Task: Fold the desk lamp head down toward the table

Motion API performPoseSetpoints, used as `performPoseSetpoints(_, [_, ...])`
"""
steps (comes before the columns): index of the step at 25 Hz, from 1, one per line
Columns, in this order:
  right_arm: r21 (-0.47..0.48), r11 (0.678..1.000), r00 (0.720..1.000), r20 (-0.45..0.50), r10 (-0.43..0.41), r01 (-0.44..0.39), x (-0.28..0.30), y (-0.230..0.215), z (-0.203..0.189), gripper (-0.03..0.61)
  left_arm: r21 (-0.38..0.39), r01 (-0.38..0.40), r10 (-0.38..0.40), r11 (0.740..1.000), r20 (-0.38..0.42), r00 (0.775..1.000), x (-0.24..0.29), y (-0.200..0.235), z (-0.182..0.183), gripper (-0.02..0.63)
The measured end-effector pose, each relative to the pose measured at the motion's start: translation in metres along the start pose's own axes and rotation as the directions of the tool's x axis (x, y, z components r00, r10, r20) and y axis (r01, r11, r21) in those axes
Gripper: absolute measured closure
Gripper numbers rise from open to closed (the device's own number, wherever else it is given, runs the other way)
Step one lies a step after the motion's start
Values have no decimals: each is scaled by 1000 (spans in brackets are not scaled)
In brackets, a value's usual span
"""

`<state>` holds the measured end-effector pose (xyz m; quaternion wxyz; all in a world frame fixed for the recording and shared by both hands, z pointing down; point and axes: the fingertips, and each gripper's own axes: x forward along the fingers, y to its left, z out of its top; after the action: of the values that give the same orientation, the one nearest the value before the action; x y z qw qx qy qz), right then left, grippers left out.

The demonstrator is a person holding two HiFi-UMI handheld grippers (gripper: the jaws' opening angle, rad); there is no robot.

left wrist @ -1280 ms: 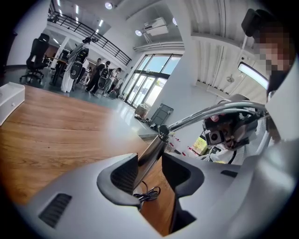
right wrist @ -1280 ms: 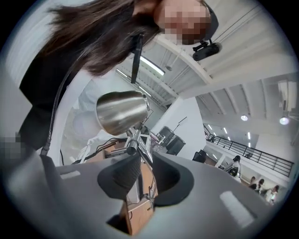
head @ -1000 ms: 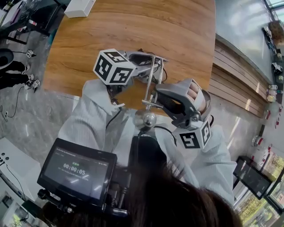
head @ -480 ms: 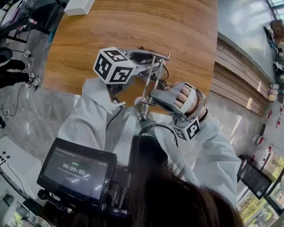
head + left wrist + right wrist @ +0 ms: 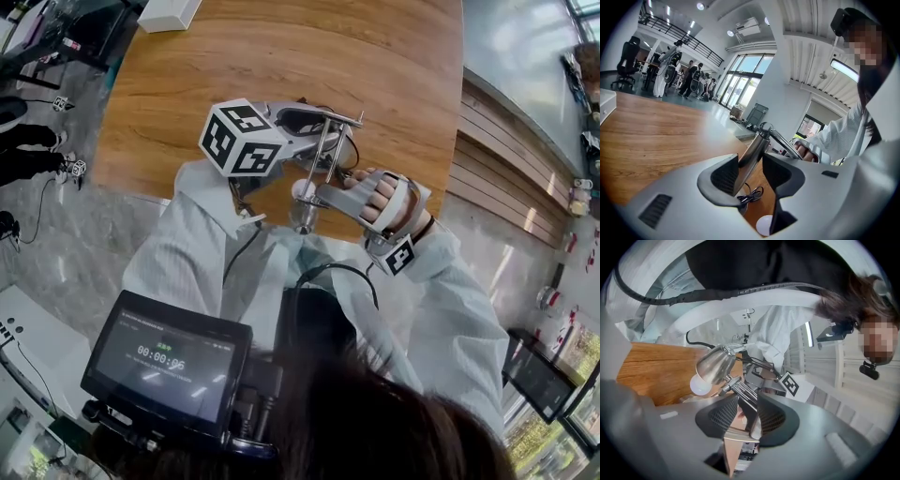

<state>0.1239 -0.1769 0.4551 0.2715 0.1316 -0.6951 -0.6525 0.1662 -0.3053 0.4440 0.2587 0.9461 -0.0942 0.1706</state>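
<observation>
Left gripper (image 5: 751,169) looks clamped on the desk lamp (image 5: 323,155) post, though contact on one pad is hard to see. Right gripper (image 5: 747,416) jaws have just been opening, arm rods loose between them. Lamp head (image 5: 715,364) sits low at the table (image 5: 281,56) near edge, close to the person's torso. Broad wood beyond.

- One desk lamp (image 5: 715,364), fitted with one white bulb (image 5: 700,384).
- Two grippers: left gripper (image 5: 751,173) and right gripper (image 5: 747,416).
- Two marker cubes, one per gripper.
- One wooden table (image 5: 281,56).
- One white box (image 5: 167,14).
- One screen (image 5: 169,361).
</observation>
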Motion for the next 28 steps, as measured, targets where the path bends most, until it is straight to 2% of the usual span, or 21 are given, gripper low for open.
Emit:
performPoseSetpoints(5, [-44,999,1000,19,3,-2,3,5,-3,459,-12,-1,1,1000,15,1000,0,1,-2,454])
performPoseSetpoints(8, [-71,997,999,32,-29,31,5,3,-3,459,-20,3,-3,1000,23,1000,-1,2,-3,454])
performPoseSetpoints(14, [-130,990,999,31,-43,46,9,12,-8,459,-9,41,-41,999,25,999,-2,3,-4,454])
performPoseSetpoints(23, [-146,988,998,-25,-52,48,12,13,-12,457,-19,50,-49,999,87,995,-1,6,-4,449])
performPoseSetpoints(26, [-144,989,997,-63,-42,32,13,14,-14,457,-42,20,-17,999,72,997,-7,14,-16,449])
performPoseSetpoints(28, [-92,995,995,-88,-54,46,10,6,-9,457,-69,-8,13,998,79,997,-19,14,-25,449])
